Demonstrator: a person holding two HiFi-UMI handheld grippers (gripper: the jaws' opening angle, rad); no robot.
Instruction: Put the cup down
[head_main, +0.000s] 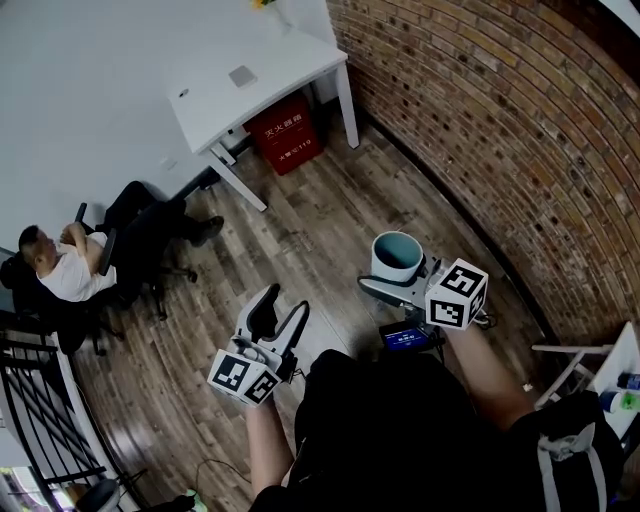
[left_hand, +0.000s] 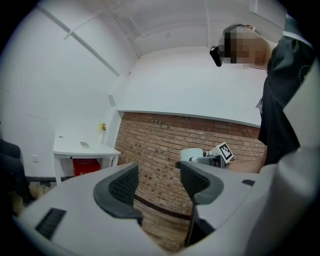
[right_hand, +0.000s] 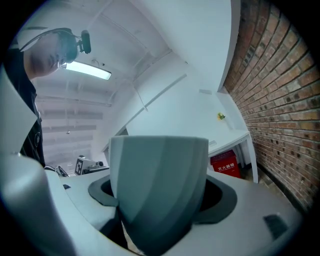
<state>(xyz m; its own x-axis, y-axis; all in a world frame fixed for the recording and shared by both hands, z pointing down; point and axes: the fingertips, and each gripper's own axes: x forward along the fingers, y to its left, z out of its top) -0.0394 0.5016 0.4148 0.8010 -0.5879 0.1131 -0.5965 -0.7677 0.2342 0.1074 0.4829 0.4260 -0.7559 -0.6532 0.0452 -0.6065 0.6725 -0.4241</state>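
Head view, nearest items first: our two forearms (head_main: 480, 370) reach forward over dark clothing, each with a gripper in hand.

Item one, the left gripper (head_main: 280, 318). It carries a marker cube (head_main: 243, 376) at its rear. Its jaws stand well apart with nothing between them. In the left gripper view we see only brick wall (left_hand: 160, 135) and wooden floor (left_hand: 160, 225) through the gap between the dark ribbed pads (left_hand: 122, 184).

Item two, the right gripper (head_main: 396, 278). It has a marker cube of its own at the rear, and its jaws are closed against the sides of the cup (head_main: 397, 256). We hold the cup upright in the air over the wooden floor, touching no surface. It is pale outside and teal inside. In the right gripper view its faceted wall fills the space between the two pads.

Item three, a small device (head_main: 405, 338) with a lit blue screen, just beside the right gripper on our side.

Farther out, the brick wall runs along the right. At the far end a white table (head_main: 262, 85) stands near that wall. On top lies a small flat grey object (head_main: 242, 75), and beneath it sits a red box (head_main: 285, 132) with white characters.

Far left, a seated person (head_main: 65, 265), well apart from us. A black railing (head_main: 35, 400) shows at the lower left.
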